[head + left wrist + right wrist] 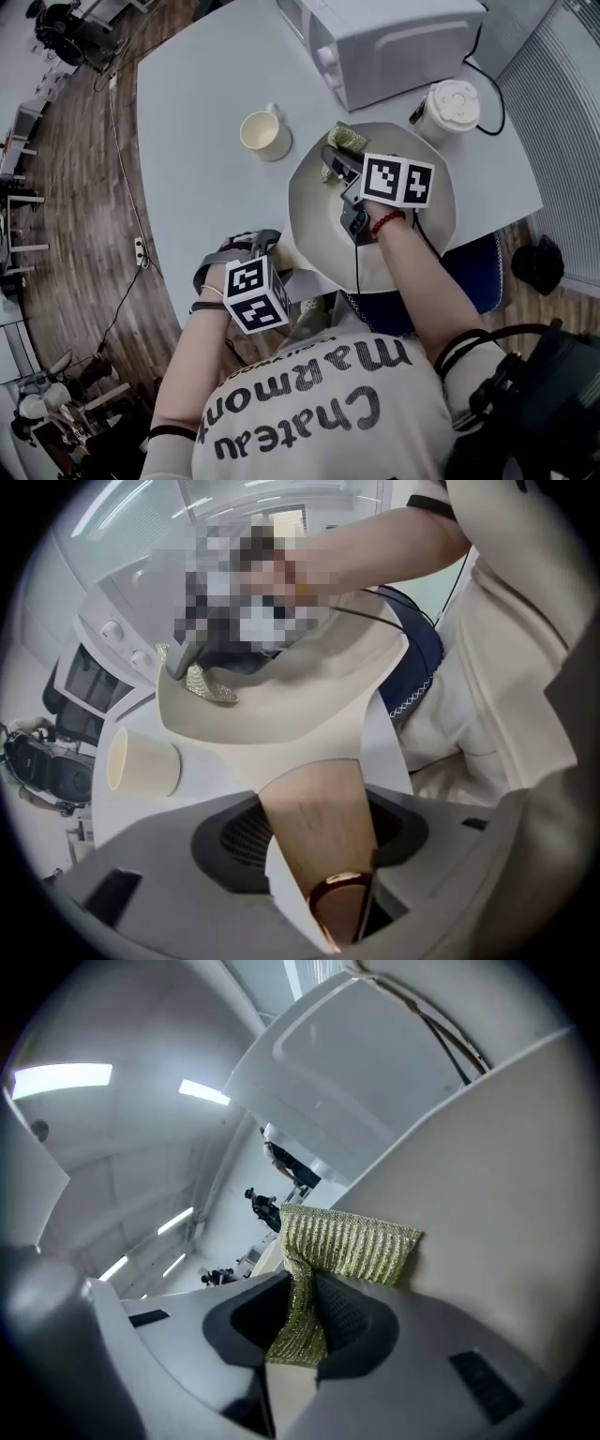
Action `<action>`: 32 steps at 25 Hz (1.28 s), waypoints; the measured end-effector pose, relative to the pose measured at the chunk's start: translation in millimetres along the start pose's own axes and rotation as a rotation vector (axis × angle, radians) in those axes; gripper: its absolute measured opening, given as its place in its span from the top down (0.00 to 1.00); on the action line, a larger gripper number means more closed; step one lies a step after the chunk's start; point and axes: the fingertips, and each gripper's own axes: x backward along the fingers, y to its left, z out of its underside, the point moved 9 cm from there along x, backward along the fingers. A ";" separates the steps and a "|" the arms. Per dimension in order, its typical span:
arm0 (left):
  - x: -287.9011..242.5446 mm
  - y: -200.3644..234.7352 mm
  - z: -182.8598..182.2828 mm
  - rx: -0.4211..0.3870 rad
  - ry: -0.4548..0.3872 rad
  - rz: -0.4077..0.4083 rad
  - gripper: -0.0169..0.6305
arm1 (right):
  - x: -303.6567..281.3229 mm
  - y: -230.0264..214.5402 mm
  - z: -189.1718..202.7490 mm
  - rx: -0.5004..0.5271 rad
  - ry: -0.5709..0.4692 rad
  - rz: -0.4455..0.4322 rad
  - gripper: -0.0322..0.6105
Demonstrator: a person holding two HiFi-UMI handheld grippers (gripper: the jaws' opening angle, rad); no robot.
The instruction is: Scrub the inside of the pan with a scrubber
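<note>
Pan (319, 220) in the head view: round, with a matte cream inside. It lies at the near edge of the white desk (206, 112), between a cream mug (265, 133) and a lidded paper cup (450, 108), with a microwave (394, 42) behind it. We see the right hand-held gripper (339, 178) reaching inside it, a gold-green scrubber (347, 139) at its tip near the far rim. The left hand-held gripper (270, 251) is at the pan's near-left side.

From the left gripper view, we find that hand-held gripper (323, 841) clamped on the pan's tan handle (314, 808), which ends in a coppery loop (342, 902).

From the right gripper view, we see the right hand-held gripper (302, 1326) pinching the ribbed scrubber (342, 1246), whose free end spreads against the pan's smooth inner wall (506, 1204).
</note>
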 end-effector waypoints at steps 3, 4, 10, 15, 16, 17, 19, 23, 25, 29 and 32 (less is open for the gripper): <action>-0.5 1.1 0.5 -0.004 0.009 -0.006 0.60 | 2.3 -5.8 -5.6 -0.012 -0.035 0.030 0.83; -1.0 1.3 0.7 -0.003 0.011 -0.007 0.60 | 3.2 -7.5 -6.4 -0.021 -0.048 0.040 0.83; -2.6 0.5 0.9 0.027 0.004 -0.007 0.60 | 21.2 -21.8 -14.1 -0.129 -0.187 0.148 0.83; -3.5 0.0 1.2 0.042 0.002 -0.012 0.61 | 40.3 -35.1 -20.2 -0.216 -0.293 0.192 0.83; -3.9 0.4 1.9 0.044 0.004 -0.014 0.61 | 43.3 -37.2 -21.0 -0.235 -0.308 0.195 0.83; -4.0 0.5 2.2 0.046 0.005 -0.016 0.61 | 46.5 -39.1 -21.5 -0.256 -0.323 0.199 0.83; -3.3 -0.6 1.5 0.050 0.003 -0.018 0.61 | 53.3 -41.8 -21.3 -0.291 -0.352 0.209 0.83; -0.2 -4.3 1.0 0.060 -0.003 -0.025 0.62 | 68.6 -43.7 -18.0 -0.355 -0.400 0.229 0.83; 0.6 -6.2 -0.1 0.067 -0.010 -0.026 0.62 | 76.5 -45.3 -16.5 -0.392 -0.418 0.234 0.83; 0.1 -7.5 1.3 0.090 -0.032 -0.021 0.62 | 89.9 -49.7 -13.5 -0.462 -0.451 0.244 0.83; 1.1 -10.5 1.2 0.101 -0.044 -0.018 0.62 | 100.4 -50.9 -9.8 -0.508 -0.474 0.242 0.83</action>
